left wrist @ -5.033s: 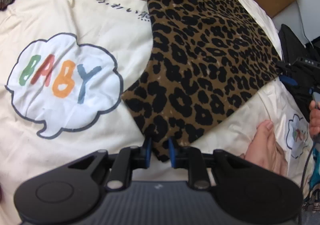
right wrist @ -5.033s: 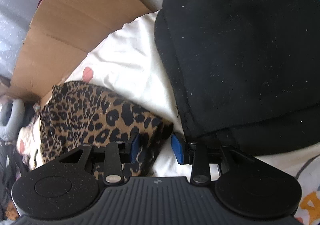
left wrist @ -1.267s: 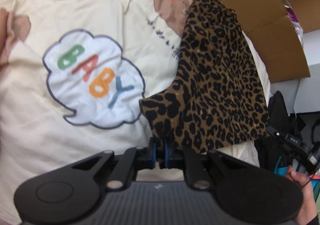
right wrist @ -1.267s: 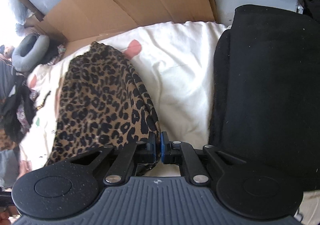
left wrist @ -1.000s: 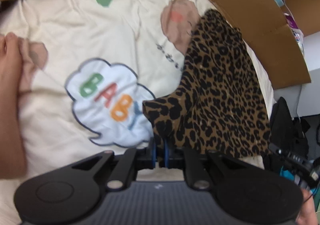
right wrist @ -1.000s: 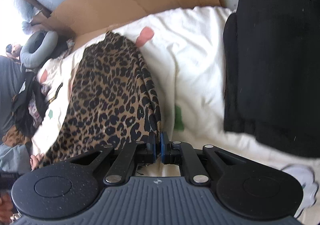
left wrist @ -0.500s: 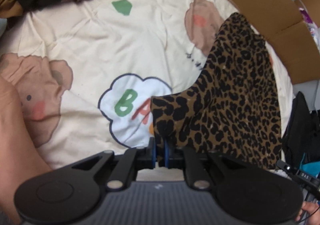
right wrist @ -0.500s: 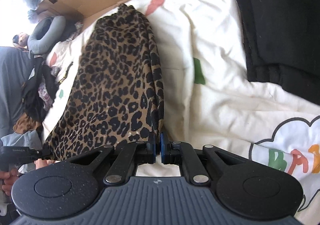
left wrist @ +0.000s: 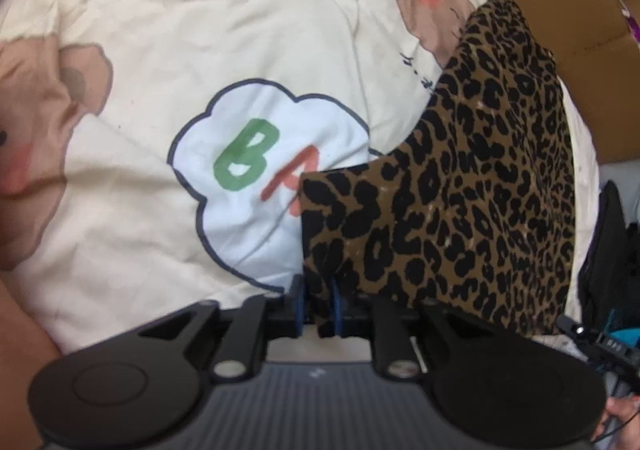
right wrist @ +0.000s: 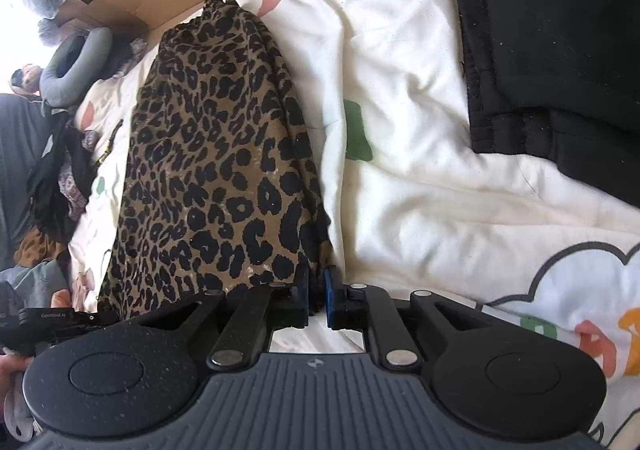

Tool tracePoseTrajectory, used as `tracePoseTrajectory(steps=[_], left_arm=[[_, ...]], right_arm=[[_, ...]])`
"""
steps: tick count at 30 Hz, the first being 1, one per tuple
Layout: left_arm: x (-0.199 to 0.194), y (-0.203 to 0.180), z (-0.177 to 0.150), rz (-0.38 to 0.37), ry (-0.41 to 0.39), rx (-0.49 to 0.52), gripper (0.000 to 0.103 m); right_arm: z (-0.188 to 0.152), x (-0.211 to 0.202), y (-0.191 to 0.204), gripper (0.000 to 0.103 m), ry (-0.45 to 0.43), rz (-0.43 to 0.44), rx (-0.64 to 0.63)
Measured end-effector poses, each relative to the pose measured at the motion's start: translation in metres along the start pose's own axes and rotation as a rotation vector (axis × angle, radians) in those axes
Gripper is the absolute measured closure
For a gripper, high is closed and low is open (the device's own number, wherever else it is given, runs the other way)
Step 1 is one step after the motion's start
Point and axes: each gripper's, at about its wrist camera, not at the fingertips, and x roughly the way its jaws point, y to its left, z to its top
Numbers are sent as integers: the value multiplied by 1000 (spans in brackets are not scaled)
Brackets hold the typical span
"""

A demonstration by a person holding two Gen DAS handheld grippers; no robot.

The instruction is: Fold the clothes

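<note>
- The left hand-held gripper (left wrist: 318, 304), at the lower middle of the left wrist view, has its blue pads pinched on a corner of the leopard-print garment (left wrist: 472, 185); the cloth runs from there up to the upper right of the frame, lying on the cream bedspread (left wrist: 200, 29).
- The right hand-held gripper (right wrist: 317, 296), at the lower middle of the right wrist view, is likewise clamped on a corner of the leopard-print garment (right wrist: 216, 153), which stretches away toward the upper left of that frame.
- Only the left wrist view shows the cloud-shaped print (left wrist: 256, 185) with a green "B" and a red "A"; the garment's edge covers the rest of the word. A line of small dark script near the garment is too small to read.
- Only the right wrist view shows the stack of black folded clothes (right wrist: 560, 41) at the upper right, lying on the bedspread apart from the garment, and a grey neck pillow (right wrist: 76, 65) at the upper left.
- Both views show brown cardboard (left wrist: 560, 9) beyond the far edge of the bed.
- In the right wrist view another cloud print (right wrist: 580, 302) at the lower right carries coloured letters, cut off by the frame edge.
- At the lower left of the right wrist view the other hand-held gripper appears with a small white label, not legible.
</note>
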Motion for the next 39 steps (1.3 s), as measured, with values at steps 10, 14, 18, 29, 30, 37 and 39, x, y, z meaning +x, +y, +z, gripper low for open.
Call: tracePoseTrajectory(steps=[10, 14, 18, 29, 30, 37, 39], left_arm=[[5, 9, 5, -42, 17, 3, 64], [2, 20, 3, -69, 17, -28, 64], [2, 27, 4, -92, 24, -50, 64], [-1, 27, 1, -106, 16, -17, 57], [-1, 27, 1, -107, 15, -14, 57], [-2, 24, -2, -128, 23, 6, 52], [-1, 23, -2, -136, 29, 12, 52]], right_arm=[[8, 16, 0, 74, 41, 51, 10], [11, 19, 4, 74, 48, 53, -13], [12, 19, 9, 86, 60, 45, -57], [21, 9, 16, 99, 70, -25, -89], [21, 11, 16, 99, 70, -32, -89], [18, 25, 14, 99, 81, -54, -68], [18, 26, 13, 99, 82, -53, -63]])
